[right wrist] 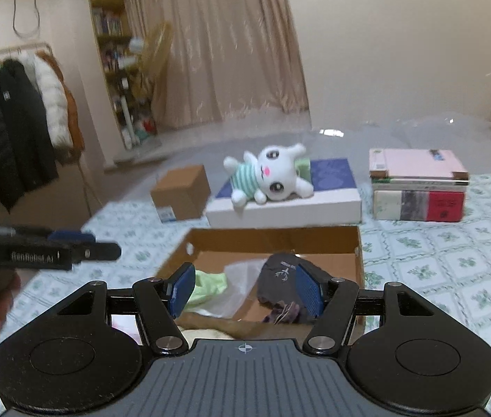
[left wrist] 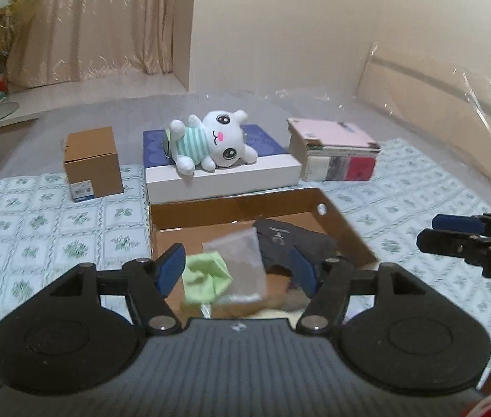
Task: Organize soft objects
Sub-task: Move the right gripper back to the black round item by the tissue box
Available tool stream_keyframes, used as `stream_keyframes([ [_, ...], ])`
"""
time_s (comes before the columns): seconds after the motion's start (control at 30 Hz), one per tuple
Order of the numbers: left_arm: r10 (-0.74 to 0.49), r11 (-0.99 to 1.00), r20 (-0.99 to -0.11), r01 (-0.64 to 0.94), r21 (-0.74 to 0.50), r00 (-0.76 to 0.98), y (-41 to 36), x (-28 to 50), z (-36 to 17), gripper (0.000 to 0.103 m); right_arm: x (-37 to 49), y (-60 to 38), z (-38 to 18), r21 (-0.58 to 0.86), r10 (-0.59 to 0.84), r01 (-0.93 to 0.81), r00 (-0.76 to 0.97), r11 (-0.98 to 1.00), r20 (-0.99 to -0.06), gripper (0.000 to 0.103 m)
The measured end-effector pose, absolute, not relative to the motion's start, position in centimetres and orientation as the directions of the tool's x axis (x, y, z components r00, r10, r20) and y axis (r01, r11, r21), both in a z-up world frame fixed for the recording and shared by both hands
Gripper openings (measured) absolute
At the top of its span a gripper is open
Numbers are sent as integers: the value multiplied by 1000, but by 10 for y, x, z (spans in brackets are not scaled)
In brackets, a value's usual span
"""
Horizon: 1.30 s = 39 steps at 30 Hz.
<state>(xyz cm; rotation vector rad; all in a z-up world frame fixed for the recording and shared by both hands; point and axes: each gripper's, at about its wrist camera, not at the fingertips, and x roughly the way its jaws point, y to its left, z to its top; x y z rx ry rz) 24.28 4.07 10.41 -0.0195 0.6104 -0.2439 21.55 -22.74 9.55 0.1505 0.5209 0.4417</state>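
We hold both grippers raised over the near end of the open cardboard tray (left wrist: 336,219), and both are empty. The left gripper (left wrist: 236,269) has its blue pads spread, with nothing between them; the right gripper (right wrist: 247,290) is spread likewise and grips nothing. Below and just ahead of them, inside the tray, lie a light green cloth (left wrist: 207,278), a clear plastic bag (left wrist: 242,260) and a dark grey garment (left wrist: 294,243).

The one soft item not yet in the tray is the white plush toy (left wrist: 212,142). We judge it the next target. It lies straight ahead of both grippers, beyond the tray's far wall, resting on the flat blue-topped box (left wrist: 224,177). Its long axis runs across our line of reach, feet toward the left, head toward the right.

Neither gripper is clearly nearer. From the left gripper the toy sits slightly left of centre; from the right gripper, nearly dead ahead. We would approach forward and close across the striped body.
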Motion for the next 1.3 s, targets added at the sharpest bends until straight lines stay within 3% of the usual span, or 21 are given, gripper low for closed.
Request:
stream_keyframes([
  [0.27,-211,977,-523,174,-121,826,34,140,97,68,113,-230,94,238,434,-365,804,900,-406,63],
  [0.6,-117,991,-537,66,-114,835,29,58,48,68,38,-231,44,219,398,-333,780,917,-483,63],
  [1.3,-91,996,-635,59,-72,767,31,39,-12,68,29,-219,14,189,401,-357,743,915,-536,63],
])
